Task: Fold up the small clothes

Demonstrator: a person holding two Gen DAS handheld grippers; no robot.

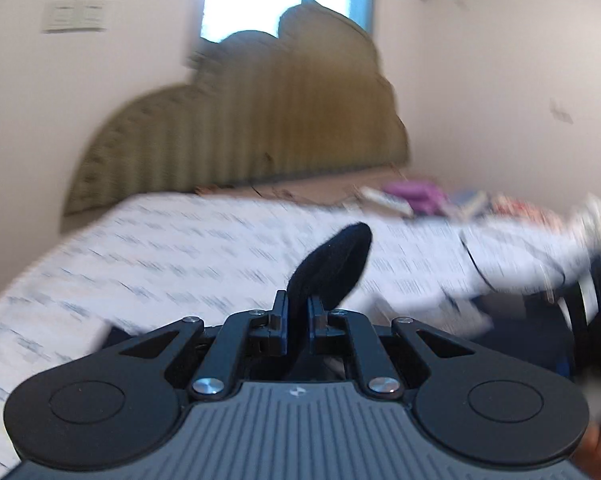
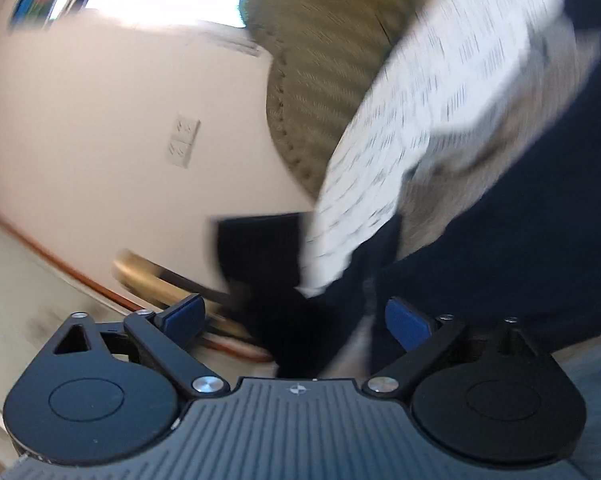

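Patterned white bedsheet (image 1: 180, 248) below tan headboard (image 1: 260, 132).

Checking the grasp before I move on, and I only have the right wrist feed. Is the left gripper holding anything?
Observer: Yes. The left gripper is shut on a small black garment, which sticks up from between the pads.
Operator: Is it over the bed?
Observer: Yes, the white patterned bedsheet lies right behind it in the left wrist view.
Operator: Anything else on that bed?
Observer: A blurred pile at the far edge, with something purple; too smeared to identify.
Operator: Mine reads open, agreed?
Observer: Agreed. The right gripper is open, with nothing pressed between its blue pads.
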